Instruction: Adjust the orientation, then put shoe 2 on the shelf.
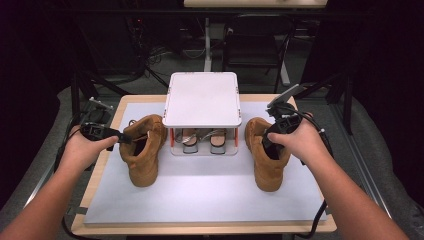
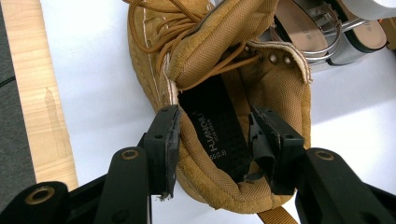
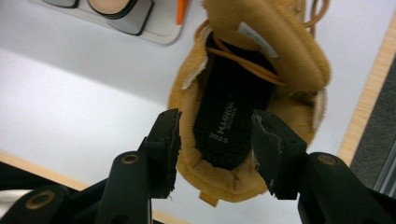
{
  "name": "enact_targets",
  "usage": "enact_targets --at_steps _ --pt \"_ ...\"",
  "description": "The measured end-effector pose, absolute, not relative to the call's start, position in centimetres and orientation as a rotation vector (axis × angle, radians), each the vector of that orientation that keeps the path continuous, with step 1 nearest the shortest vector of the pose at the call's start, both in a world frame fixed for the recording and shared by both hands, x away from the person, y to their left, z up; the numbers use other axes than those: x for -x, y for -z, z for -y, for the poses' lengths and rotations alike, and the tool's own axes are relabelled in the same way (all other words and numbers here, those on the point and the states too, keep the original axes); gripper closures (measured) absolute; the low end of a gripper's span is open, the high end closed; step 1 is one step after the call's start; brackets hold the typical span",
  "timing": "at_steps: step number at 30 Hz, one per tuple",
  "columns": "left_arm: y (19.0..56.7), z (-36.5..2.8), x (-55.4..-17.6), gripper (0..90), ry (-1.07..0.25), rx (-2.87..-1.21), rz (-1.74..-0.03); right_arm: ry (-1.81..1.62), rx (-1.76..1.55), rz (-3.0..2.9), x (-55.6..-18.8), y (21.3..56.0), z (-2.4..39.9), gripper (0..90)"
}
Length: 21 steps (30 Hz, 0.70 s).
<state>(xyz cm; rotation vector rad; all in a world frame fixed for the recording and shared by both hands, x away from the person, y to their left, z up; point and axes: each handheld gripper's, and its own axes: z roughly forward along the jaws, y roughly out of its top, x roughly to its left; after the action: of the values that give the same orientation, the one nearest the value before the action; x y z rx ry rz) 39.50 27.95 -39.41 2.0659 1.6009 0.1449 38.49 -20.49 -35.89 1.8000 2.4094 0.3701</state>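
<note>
A wooden desk (image 1: 102,172) covered by a white mat (image 1: 200,195) is seen with a white two-tier rack (image 1: 202,100) at the back, sandals (image 1: 204,141) stored beneath. Two tan suede boots are stood either side, toes toward the person. The left boot (image 1: 142,150) is straddled at its collar by the left tool (image 2: 212,140), the right boot (image 1: 267,155) by the right tool (image 3: 212,140); both are held wide, jaws outside the padded cuffs, black insoles exposed between.

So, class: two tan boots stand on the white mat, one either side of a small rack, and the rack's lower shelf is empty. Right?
Not quite. The rack has a pair of sandals on its lower shelf, as the high view shows. The boots, left and right, do flank it.
</note>
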Motion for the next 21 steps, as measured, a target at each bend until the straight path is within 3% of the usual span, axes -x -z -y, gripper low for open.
enact_targets --at_steps 21 --pt "41.0 -27.8 -40.7 51.8 -0.112 -2.117 -1.689 -0.265 -1.868 -2.296 -39.4 37.0 23.4 49.1"
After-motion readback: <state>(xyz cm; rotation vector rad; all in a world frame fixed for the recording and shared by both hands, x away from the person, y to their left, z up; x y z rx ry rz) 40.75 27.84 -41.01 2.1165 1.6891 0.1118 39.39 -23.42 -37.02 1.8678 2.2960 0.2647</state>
